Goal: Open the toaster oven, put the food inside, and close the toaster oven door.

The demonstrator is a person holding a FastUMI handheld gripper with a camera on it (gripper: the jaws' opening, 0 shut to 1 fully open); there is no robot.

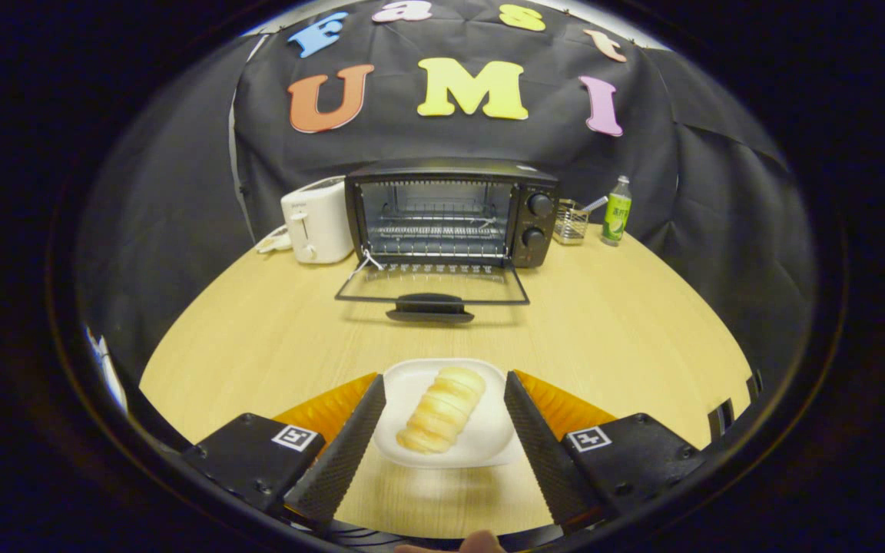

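No readable text on any object.

Pale bread on a white plate, black oven on light wood

A golden-cream ridged roll [441, 408] lies on a white plate [481, 445] between the gripper's [445, 393] spread fingers. The toaster oven [450, 211] is black with silver racks; the toaster [317, 219] white; the bottle [617, 211] green-labelled; the table [258, 330] light woodgrain.

On the counter [258, 330], a plate [481, 449] with a roll [442, 418] lies between the spread tongs [445, 399]. Beyond it stands the oven [450, 211], its door [432, 286] folded down toward the plate. A toaster [317, 220] stands left of the oven; a rack [570, 223] and a bottle [617, 211] stand right of it.
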